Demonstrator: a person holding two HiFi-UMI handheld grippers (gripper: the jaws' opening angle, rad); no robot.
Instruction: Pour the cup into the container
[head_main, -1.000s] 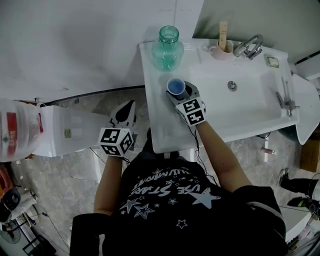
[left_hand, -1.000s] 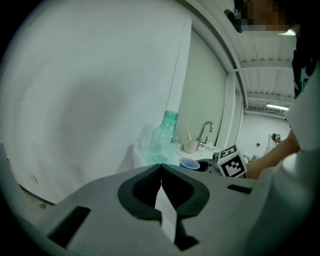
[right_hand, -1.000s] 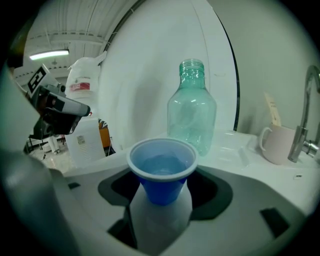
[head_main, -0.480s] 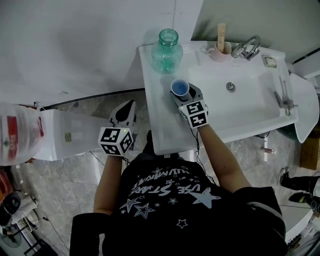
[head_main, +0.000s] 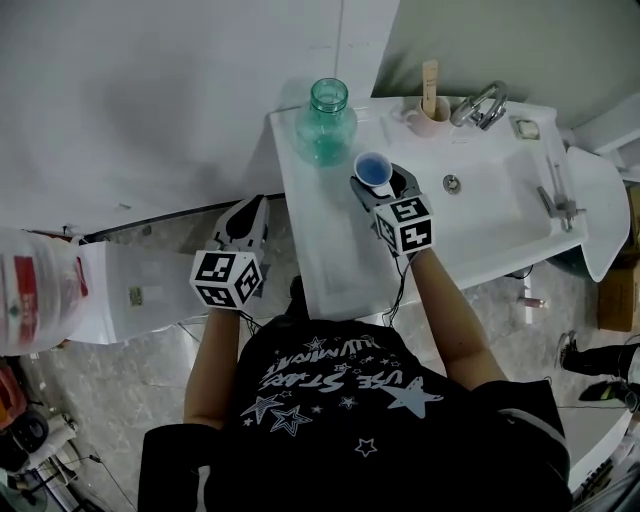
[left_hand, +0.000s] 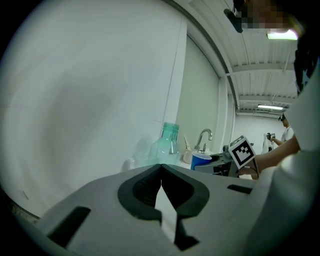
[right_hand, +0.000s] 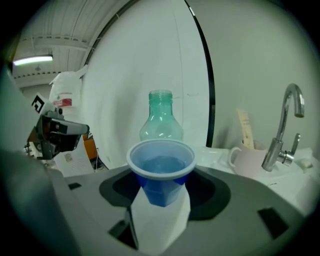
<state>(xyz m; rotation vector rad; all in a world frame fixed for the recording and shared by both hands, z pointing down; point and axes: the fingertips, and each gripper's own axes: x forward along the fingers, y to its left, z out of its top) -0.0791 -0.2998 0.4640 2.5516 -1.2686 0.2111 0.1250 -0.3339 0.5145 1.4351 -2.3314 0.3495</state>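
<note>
Cup (right_hand: 160, 172) | upright, filled | right gripper (right_hand: 160, 197) jaws just been closing on it

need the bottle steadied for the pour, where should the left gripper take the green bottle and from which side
Probably the narrow neck, below the open mouth, coming level from the person's left. The green bottle stands upright with a wide round body, and the right gripper holds the blue cup at its other side.

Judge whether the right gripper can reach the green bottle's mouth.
Probably yes: the right gripper, fingers just closed further on the upright blue cup, is near the green bottle, nothing between.
</note>
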